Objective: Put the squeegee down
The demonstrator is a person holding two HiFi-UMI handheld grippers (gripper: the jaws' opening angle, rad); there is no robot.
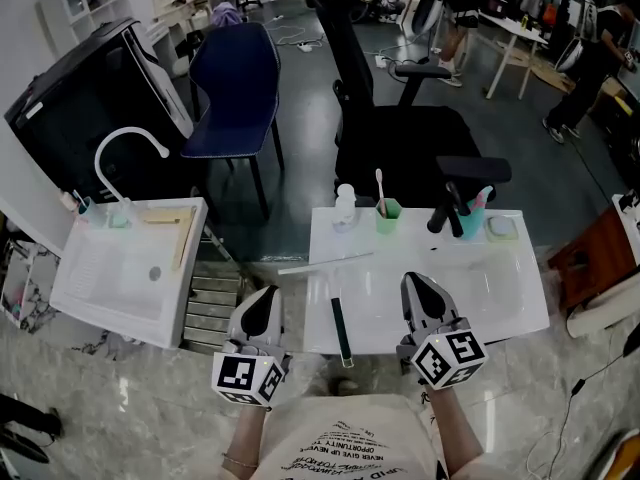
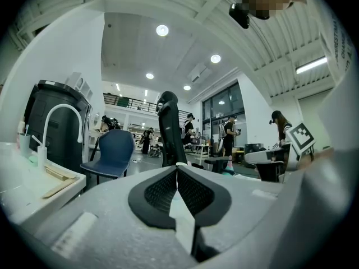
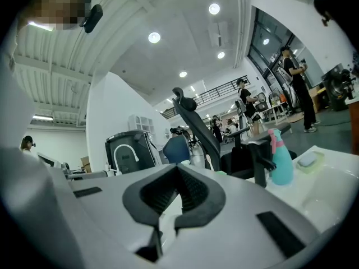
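Note:
The squeegee lies flat on the white basin top (image 1: 520,313), its dark handle (image 1: 341,330) pointing toward me and its pale blade bar (image 1: 325,261) across the far end. My left gripper (image 1: 264,298) hovers just left of the basin's front corner, jaws shut and empty; its pads meet (image 2: 177,167) in the left gripper view. To the right of the handle, my right gripper (image 1: 417,286) sits over the basin, also shut with nothing held, its pads together (image 3: 177,168). Neither gripper touches the squeegee.
Along the basin's back edge stand a white bottle (image 1: 344,206), a green cup with a toothbrush (image 1: 387,214), a black tap (image 1: 445,210), a teal spray bottle (image 1: 477,204) and a sponge (image 1: 502,227). A second sink with a white tap (image 1: 128,140) is left; chairs stand behind.

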